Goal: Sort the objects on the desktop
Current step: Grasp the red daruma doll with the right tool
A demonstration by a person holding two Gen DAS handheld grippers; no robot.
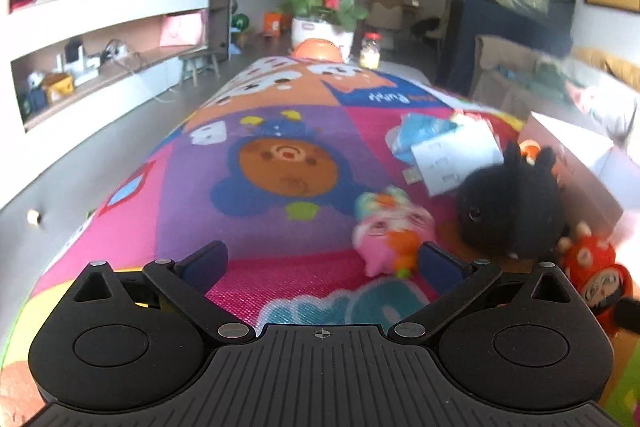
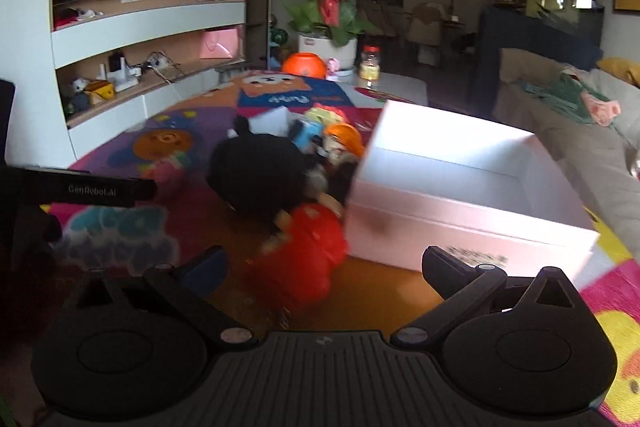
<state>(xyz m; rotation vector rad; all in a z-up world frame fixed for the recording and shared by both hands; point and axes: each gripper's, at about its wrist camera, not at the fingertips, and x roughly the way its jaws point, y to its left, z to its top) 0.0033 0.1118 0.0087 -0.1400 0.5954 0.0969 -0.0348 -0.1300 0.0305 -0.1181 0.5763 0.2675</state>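
My left gripper [image 1: 320, 261] is open and empty above the colourful cartoon mat [image 1: 256, 203]. A pink plush toy [image 1: 392, 235] lies just ahead of its right finger. A black plush [image 1: 508, 203] and a red spotted doll [image 1: 596, 275] lie further right. My right gripper [image 2: 324, 269] is open and empty; the red doll [image 2: 304, 251] lies blurred between its fingers, the black plush [image 2: 256, 175] behind it. An open white box [image 2: 460, 195] stands to the right. The left gripper's body [image 2: 92, 189] shows at the left edge.
A white card and blue packet [image 1: 440, 143] lie behind the toys, with an orange-haired figure [image 2: 344, 139] by the box. A flower pot [image 1: 324, 7], an orange bowl [image 2: 304, 65] and a jar [image 2: 370, 63] stand at the far end. A sofa [image 2: 580, 131] is on the right.
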